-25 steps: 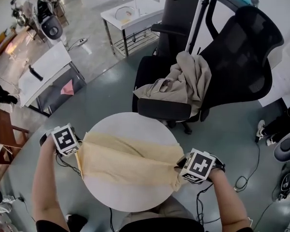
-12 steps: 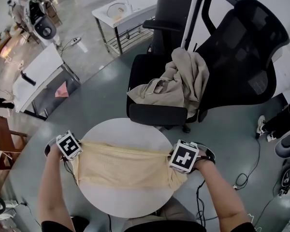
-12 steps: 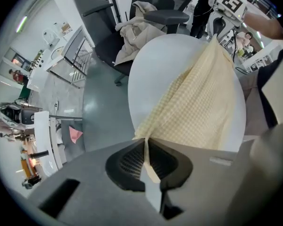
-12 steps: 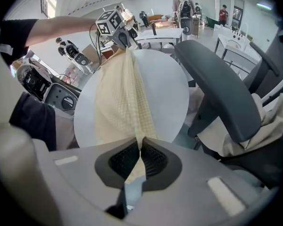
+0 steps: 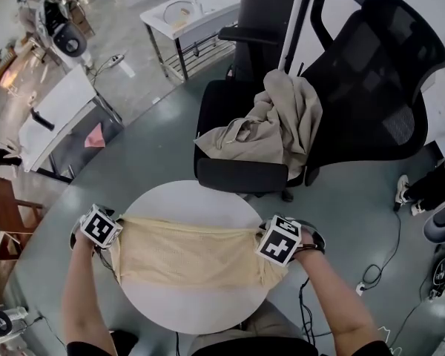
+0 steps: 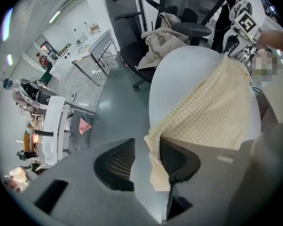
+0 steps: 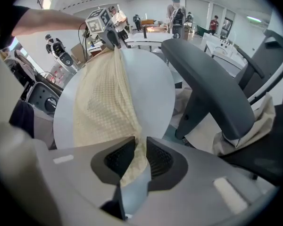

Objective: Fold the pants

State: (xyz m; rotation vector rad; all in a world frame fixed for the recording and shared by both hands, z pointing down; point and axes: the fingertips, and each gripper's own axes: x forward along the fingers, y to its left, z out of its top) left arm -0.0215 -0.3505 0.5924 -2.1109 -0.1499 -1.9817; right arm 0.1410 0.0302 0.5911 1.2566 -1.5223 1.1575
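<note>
The pale yellow pants [image 5: 185, 254] lie flat as a folded band across the round white table [image 5: 200, 191]. My left gripper [image 5: 110, 245] is at the band's left end, over the table's edge. In the left gripper view its jaws [image 6: 147, 157] have just been opening: a corner of the pants [image 6: 212, 112] hangs in the gap, against the right pad only. My right gripper [image 5: 271, 256] is at the band's right end. Its jaws [image 7: 140, 157] have just been opening too, narrowly apart, with the pants' [image 7: 104, 102] edge loose between them.
A black office chair [image 5: 371, 73] stands behind the table with a beige garment [image 5: 271, 124] heaped on its seat. A white sink stand [image 5: 185, 13] is further back. Cables [image 5: 371, 277] lie on the floor at the right. A person's arms hold both grippers.
Both grippers have sunk toward the table with the cloth's ends. The pants, stretched and creased before, now rest flat on the tabletop.
</note>
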